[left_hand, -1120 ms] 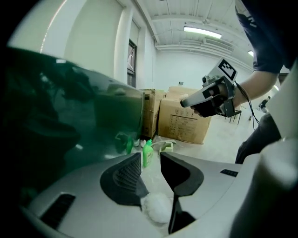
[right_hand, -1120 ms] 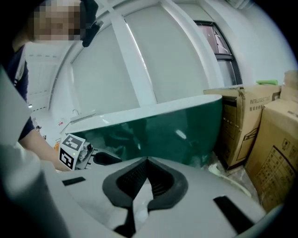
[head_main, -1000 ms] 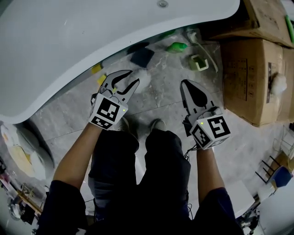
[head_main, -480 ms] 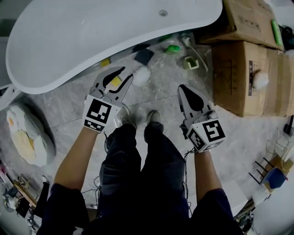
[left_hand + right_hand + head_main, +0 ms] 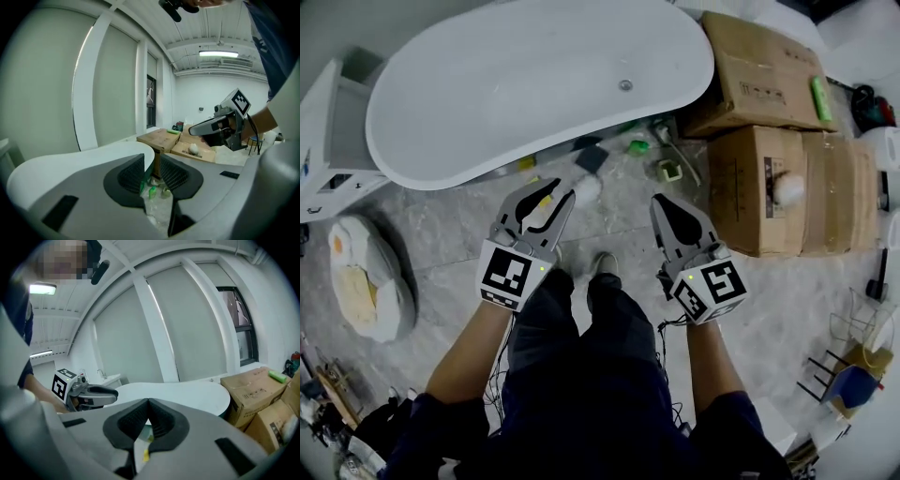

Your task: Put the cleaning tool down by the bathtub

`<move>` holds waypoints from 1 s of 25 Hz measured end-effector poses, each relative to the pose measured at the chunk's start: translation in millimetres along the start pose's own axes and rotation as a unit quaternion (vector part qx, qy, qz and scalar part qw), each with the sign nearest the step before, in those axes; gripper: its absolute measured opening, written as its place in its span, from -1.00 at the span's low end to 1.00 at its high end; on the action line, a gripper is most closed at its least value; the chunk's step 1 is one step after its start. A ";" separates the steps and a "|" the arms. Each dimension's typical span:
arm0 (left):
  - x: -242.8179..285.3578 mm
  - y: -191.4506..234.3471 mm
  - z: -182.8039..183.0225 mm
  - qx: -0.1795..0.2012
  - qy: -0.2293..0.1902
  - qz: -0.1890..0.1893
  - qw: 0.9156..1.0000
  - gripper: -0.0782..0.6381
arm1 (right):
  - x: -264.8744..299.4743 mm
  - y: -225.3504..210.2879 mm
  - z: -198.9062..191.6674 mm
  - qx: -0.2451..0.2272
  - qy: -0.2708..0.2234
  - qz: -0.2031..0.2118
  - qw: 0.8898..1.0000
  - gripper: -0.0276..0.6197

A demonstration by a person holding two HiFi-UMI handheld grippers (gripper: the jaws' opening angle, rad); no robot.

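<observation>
Several small cleaning things lie on the marble floor beside the white bathtub (image 5: pixel 534 84): a dark blue sponge (image 5: pixel 592 157), a white fluffy ball (image 5: pixel 587 187), a green item (image 5: pixel 638 146) and a green-and-white cup (image 5: pixel 669 171). My left gripper (image 5: pixel 549 192) hangs high above them, open; its jaws have just been closing and nothing is between them. In its own view the left gripper (image 5: pixel 152 161) shows floor through the gap. My right gripper (image 5: pixel 659 201) is shut and empty, its pads meeting in the right gripper (image 5: pixel 148 401) view.
Two cardboard boxes (image 5: pixel 769 187) stand right of the tub, one bearing a white ball (image 5: pixel 787 187), the other a green tube (image 5: pixel 820 98). A white cabinet (image 5: pixel 328 141) and a round cushion (image 5: pixel 366 281) are at the left. My shoes (image 5: pixel 602 264) stand below the grippers.
Both grippers have risen well above the floor and the view has pulled back from the tub. The left jaws stand narrower than before. The floor items have not moved.
</observation>
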State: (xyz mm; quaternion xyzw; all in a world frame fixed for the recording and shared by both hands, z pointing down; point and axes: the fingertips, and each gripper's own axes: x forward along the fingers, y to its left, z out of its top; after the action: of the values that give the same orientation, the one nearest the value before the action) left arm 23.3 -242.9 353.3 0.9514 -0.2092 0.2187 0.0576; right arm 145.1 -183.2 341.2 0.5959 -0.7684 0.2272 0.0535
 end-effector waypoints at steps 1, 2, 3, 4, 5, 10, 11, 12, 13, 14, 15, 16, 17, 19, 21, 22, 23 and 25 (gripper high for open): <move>-7.2 -4.4 10.6 -0.001 -0.004 0.003 1.000 -0.46 | -5.5 4.9 9.8 -0.002 -0.004 0.003 1.000 -0.90; -13.7 -8.6 20.8 -0.002 -0.008 0.005 1.000 -0.46 | -10.9 9.3 18.7 -0.004 -0.007 0.006 1.000 -0.90; -19.6 -12.8 30.3 -0.003 -0.012 0.007 1.000 -0.46 | -16.0 13.5 27.1 -0.006 -0.010 0.009 1.000 -0.90; -25.1 -16.6 38.9 -0.002 -0.015 0.009 1.000 -0.47 | -20.6 17.7 34.9 -0.009 -0.014 0.012 1.000 -0.90; -30.4 -19.8 46.5 -0.001 -0.017 0.012 1.000 -0.47 | -24.6 22.0 42.1 -0.012 -0.017 0.017 1.000 -0.90; -57.2 -29.8 75.4 -0.005 -0.027 0.030 0.999 -0.50 | -44.8 40.4 68.8 -0.022 -0.031 0.030 0.999 -0.90; -61.7 -32.0 80.7 -0.005 -0.030 0.032 0.999 -0.50 | -49.2 42.6 72.9 -0.023 -0.033 0.031 0.999 -0.90; -66.0 -34.3 85.9 -0.004 -0.033 0.034 0.999 -0.51 | -53.2 44.9 76.8 -0.026 -0.035 0.032 0.999 -0.90; -70.0 -36.5 90.7 -0.003 -0.037 0.035 0.999 -0.52 | -56.7 47.4 80.7 -0.029 -0.038 0.034 0.998 -0.90; -73.7 -38.3 95.2 -0.001 -0.040 0.037 0.999 -0.53 | -59.8 50.0 84.6 -0.033 -0.041 0.037 0.998 -0.90; -77.2 -39.5 99.4 0.001 -0.043 0.038 0.998 -0.54 | -62.3 52.5 88.6 -0.037 -0.044 0.039 0.998 -0.90; -80.1 -40.4 103.2 0.003 -0.046 0.040 0.998 -0.55 | -64.4 54.5 92.4 -0.039 -0.047 0.041 0.997 -0.90; -82.5 -41.1 106.8 0.004 -0.048 0.041 0.998 -0.56 | -66.4 56.1 95.8 -0.041 -0.050 0.043 0.997 -0.90; -85.5 -42.2 113.3 0.007 -0.053 0.043 0.998 -0.58 | -69.5 57.7 102.3 -0.044 -0.055 0.044 0.997 -0.90; -87.6 -43.1 118.7 0.011 -0.058 0.045 0.997 -0.60 | -71.8 59.3 107.7 -0.046 -0.059 0.045 0.996 -0.90; -88.6 -43.3 121.1 0.012 -0.061 0.045 0.997 -0.61 | -72.7 60.6 109.9 -0.048 -0.061 0.046 0.996 -0.90; -89.7 -43.3 123.5 0.013 -0.064 0.046 0.997 -0.62 | -73.4 62.3 111.9 -0.050 -0.063 0.047 0.996 -0.90; -91.6 -43.0 128.6 0.014 -0.070 0.048 0.996 -0.63 | -73.7 66.2 116.3 -0.055 -0.068 0.052 0.995 -0.90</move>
State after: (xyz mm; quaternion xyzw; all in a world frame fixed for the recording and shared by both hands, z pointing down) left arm 17.1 -195.7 196.7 0.9538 -0.2554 0.1572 0.0194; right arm 125.6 -153.2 192.6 0.5654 -0.8115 0.1458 0.0223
